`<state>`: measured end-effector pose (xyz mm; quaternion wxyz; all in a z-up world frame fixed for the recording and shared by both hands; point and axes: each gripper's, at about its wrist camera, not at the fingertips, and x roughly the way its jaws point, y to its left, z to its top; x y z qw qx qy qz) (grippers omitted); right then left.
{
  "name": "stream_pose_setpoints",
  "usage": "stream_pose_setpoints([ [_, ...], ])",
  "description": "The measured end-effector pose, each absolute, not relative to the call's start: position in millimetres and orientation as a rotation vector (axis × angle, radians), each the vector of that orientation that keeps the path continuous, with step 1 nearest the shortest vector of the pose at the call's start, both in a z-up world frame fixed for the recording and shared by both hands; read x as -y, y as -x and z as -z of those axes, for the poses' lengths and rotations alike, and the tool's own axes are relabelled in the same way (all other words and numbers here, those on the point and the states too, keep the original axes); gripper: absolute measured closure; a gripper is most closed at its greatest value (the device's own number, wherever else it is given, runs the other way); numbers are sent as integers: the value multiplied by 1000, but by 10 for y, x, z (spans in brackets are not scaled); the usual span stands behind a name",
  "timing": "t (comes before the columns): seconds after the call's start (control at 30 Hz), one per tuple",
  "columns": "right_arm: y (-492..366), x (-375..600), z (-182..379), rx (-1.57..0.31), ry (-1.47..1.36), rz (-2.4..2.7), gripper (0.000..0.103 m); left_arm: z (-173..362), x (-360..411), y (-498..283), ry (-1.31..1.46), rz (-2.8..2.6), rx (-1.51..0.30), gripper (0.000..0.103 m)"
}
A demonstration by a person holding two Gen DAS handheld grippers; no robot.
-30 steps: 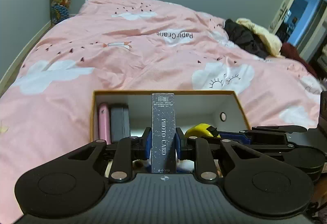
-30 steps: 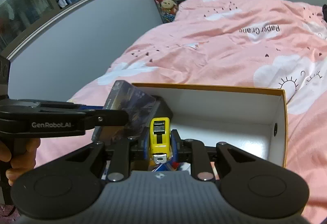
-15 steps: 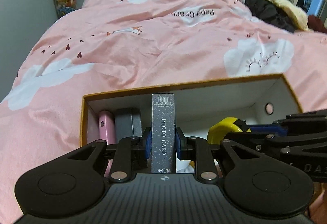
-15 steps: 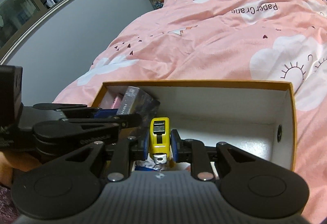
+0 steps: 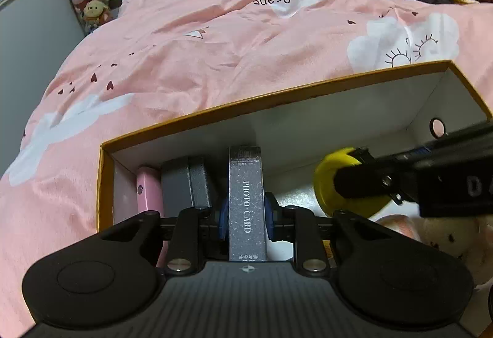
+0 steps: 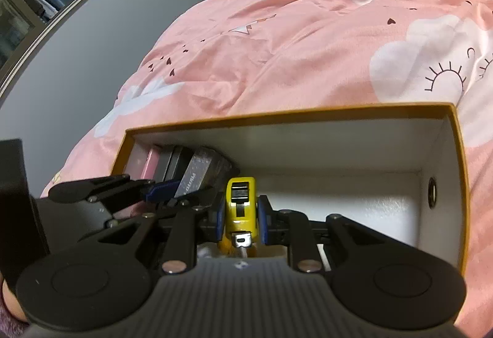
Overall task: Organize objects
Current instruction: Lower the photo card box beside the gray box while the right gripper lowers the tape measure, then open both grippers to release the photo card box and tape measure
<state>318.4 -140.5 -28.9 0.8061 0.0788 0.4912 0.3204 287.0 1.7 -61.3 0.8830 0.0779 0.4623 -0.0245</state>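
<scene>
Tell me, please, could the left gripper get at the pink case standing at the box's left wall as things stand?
Probably not yet: the left gripper has the PHOTO CARD box between its opening jaws, and the grey cases stand tight beside the pink case.

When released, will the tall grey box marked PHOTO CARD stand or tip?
The tall grey box marked PHOTO CARD looks stiff, probably light. Standing on its narrow end, it may tip, likely against the dark grey case beside it in the orange-rimmed cardboard box.
</scene>
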Motion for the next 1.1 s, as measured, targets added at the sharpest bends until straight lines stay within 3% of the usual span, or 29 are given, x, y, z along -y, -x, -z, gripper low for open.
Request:
stream_pose_setpoints([
  [0.43,-3386,1129,488,-1121,-211,-627,81,313,-135,-2593,-203,112,-944,70],
  [1.1,-3600,1018,761,-1257,-320,-595,78,186,-408,-2303,-141,97,-935,69],
])
